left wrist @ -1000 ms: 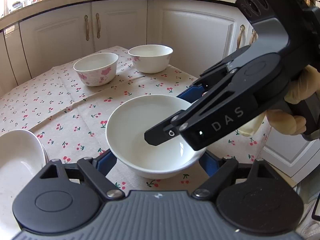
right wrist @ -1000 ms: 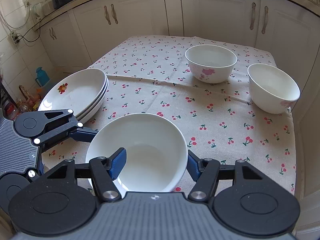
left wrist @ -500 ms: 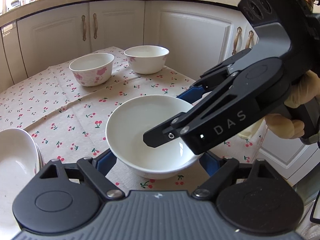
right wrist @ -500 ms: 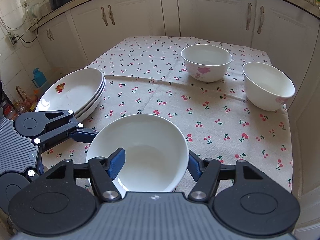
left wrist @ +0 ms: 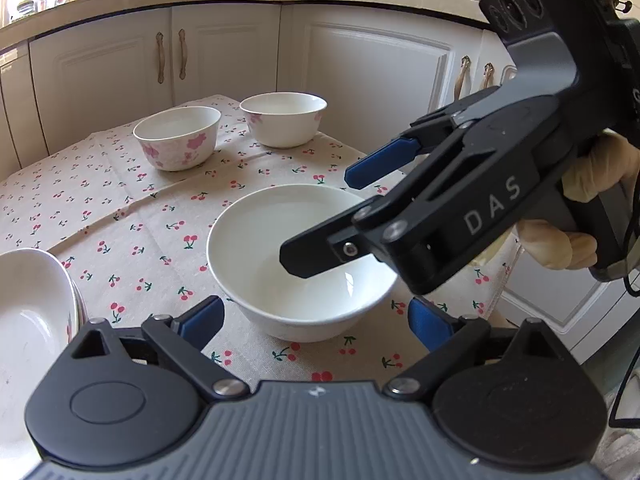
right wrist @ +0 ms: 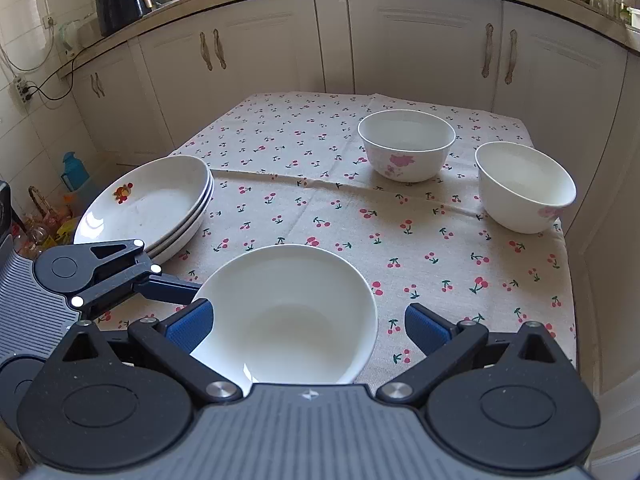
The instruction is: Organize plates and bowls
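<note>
White china sits on a cherry-print tablecloth (right wrist: 420, 240) that covers the worktop. From the right wrist view, the plain white bowl (right wrist: 288, 316) stands at 6 o'clock, nearest the camera. The right gripper (right wrist: 308, 324) has just been opening; its blue fingers (right wrist: 424, 328) now stand spread on either side of the bowl, released, with the right-hand pad clearly apart from the rim and the left-hand pad just beside it. The left gripper (left wrist: 316, 320) has also just been opening, and its fingers (left wrist: 200, 320) flank the same bowl (left wrist: 296, 264) without pressing on it. In the left wrist view the right gripper (left wrist: 332, 216) hangs over the bowl from 3 o'clock, held by a gloved hand (left wrist: 580, 204). A stack of plates (right wrist: 148, 204) lies at 9 o'clock. Two flowered bowls stand at about 1 o'clock, near each other: the left flowered bowl (right wrist: 406, 144) and the right flowered bowl (right wrist: 524, 188). White cabinets (right wrist: 420, 48) close the background.
</note>
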